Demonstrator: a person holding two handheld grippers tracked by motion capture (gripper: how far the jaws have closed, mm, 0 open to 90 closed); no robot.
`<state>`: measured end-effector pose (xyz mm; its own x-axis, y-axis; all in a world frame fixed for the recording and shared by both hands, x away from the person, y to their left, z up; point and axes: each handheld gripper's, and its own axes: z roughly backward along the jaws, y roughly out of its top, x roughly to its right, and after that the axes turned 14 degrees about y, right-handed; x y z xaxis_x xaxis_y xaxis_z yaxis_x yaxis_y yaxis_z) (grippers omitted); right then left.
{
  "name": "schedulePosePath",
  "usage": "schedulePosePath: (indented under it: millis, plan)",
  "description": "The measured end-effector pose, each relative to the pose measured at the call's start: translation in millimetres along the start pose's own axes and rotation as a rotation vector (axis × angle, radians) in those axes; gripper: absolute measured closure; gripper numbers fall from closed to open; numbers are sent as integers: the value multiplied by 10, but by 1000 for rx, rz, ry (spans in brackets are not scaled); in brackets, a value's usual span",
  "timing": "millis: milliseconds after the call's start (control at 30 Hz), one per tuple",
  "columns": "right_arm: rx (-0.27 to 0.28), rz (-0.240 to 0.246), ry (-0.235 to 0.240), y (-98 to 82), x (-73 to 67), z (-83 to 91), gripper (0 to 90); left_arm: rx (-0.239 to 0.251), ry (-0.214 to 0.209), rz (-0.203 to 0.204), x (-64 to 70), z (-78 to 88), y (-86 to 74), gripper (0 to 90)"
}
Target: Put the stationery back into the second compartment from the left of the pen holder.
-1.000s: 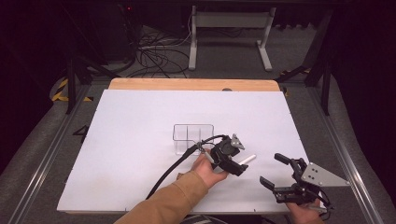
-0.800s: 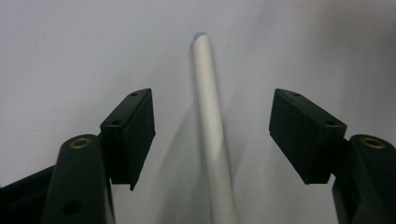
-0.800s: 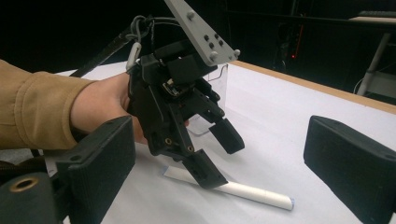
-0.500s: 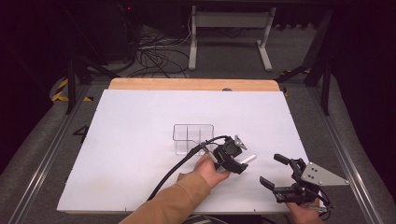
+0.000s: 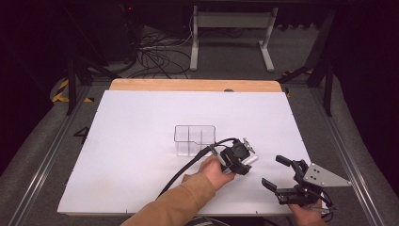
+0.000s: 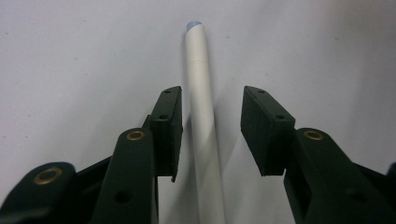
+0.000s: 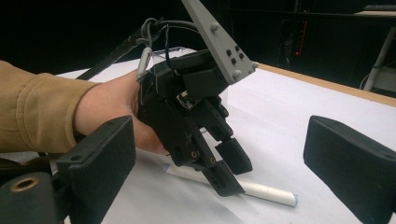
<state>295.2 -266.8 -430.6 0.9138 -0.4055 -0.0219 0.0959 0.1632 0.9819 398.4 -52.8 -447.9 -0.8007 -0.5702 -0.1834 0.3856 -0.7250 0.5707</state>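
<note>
The left gripper [image 5: 245, 162], held in the left hand [image 5: 214, 170] from a tan sleeve [image 5: 174, 205], tilts down just past the clear divided box [image 5: 194, 140], jaws parted. The right gripper [image 5: 277, 172] sits well beyond, jaws wide apart.

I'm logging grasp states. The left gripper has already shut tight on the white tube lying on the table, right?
Not quite. The left gripper is open: in the left gripper view its jaws stand on either side of the white tube with a gap at each side. The tube does lie on the table.
</note>
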Motion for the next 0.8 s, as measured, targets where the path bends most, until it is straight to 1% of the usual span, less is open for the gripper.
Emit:
schedulePosePath:
  millis: [100,133,200,267,367,567,800]
  plan:
    - [3,-4,1,-3,2,2,98,-21,4,-15,16,-21,18,629]
    - [3,-4,1,-3,3,3,97,-28,10,-12,31,-29,19,643]
    - [5,-1,1,-1,2,5,97,-42,19,-27,45,-51,25,670]
    - [4,0,2,-1,1,4,97,-44,38,-38,63,-58,28,694]
    - [5,-3,7,-3,1,0,97,-52,41,-39,60,-60,36,716]
    - [7,10,10,4,-11,-3,98,-65,60,-54,69,-61,54,783]
    - [9,10,7,4,-9,7,99,-66,57,-57,64,-60,60,786]
